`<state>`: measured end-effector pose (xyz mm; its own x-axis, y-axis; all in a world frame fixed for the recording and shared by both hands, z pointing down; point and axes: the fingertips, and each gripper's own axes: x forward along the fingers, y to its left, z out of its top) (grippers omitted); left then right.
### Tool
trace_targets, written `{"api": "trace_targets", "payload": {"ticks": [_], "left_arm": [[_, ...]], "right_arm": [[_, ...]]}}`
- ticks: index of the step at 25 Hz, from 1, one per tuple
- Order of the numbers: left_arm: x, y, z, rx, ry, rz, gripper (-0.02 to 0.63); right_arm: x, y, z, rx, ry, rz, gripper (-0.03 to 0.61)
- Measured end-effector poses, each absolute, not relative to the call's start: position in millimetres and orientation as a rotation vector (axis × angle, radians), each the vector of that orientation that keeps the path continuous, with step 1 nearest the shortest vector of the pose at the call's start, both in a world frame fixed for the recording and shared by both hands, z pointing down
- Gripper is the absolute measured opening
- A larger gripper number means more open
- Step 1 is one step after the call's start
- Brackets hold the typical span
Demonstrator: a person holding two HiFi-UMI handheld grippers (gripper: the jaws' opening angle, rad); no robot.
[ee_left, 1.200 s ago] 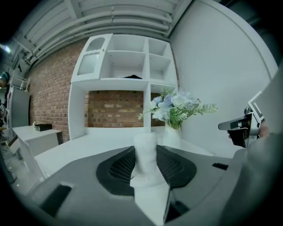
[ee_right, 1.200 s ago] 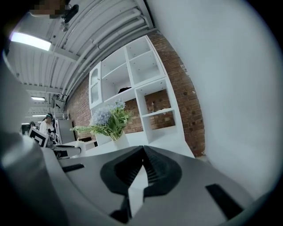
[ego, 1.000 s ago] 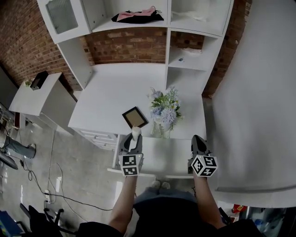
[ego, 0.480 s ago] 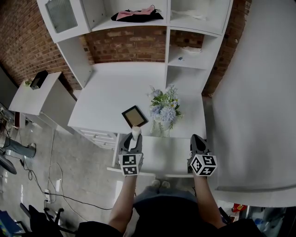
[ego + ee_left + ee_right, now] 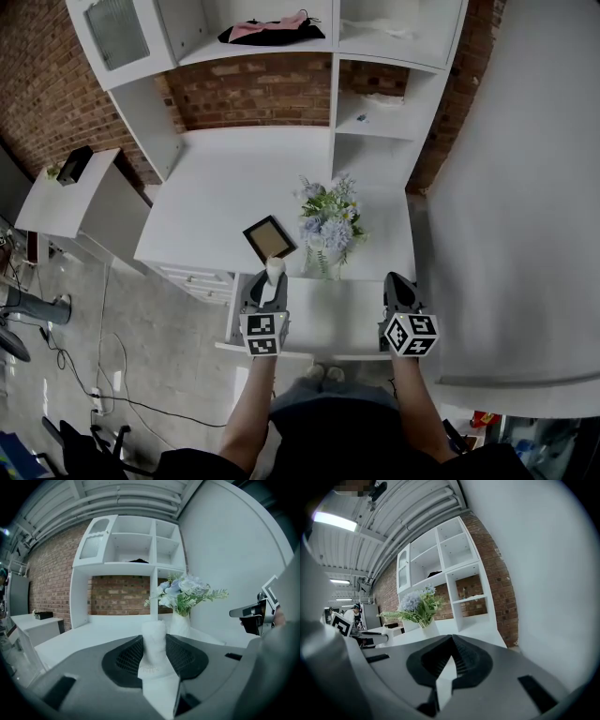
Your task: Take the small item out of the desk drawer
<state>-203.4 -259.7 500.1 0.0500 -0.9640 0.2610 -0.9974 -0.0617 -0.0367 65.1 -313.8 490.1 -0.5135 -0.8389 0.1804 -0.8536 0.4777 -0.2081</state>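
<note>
left gripper [image 5: 270, 284]: clamps small white item [image 5: 153, 641], unmoved, flowers [image 5: 328, 220] at 1 o'clock | right gripper [image 5: 396, 284]: closed, empty | removal apparently done

desk [image 5: 234, 178]: plain white
drawer [image 5: 328, 323]: white, near edge
shelves [image 5: 337, 103]: white, far side
brick wall [image 5: 253, 89]: red-brown bricks, pale mortar lines
right wall [image 5: 525, 187]: plain pale grey-white
flowers [image 5: 328, 220]: pale blue, lavender and white, with green leaves
vase [image 5: 180, 620]: white
frame [image 5: 269, 238]: black border, tan centre
item [image 5: 153, 639]: white
left gripper [image 5: 268, 281]: grey body, black gridded pads, cube in black-and-white squares
right gripper [image 5: 396, 284]: grey body, black ribbed pads, cube in black-and-white squares
cloth [image 5: 272, 32]: pink over black, far shelf
side table [image 5: 56, 202]: white, far left
box [image 5: 73, 164]: black
floor [image 5: 159, 356]: mottled grey
</note>
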Motion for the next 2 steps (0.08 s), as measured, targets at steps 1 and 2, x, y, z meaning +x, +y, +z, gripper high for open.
{"api": "trace_targets", "payload": {"ticks": [1, 2], "left_arm": [[-203.5, -260.2, 500.3, 2.158, -2.039, 0.324, 0.147], [-203.5, -260.8, 500.4, 2.158, -2.039, 0.323, 0.147]], "right_arm": [[65.1, -314.4, 490.2, 1.521, -2.654, 0.422, -0.003], [65.0, -315.0, 490.3, 1.520, -2.655, 0.423, -0.003]]}}
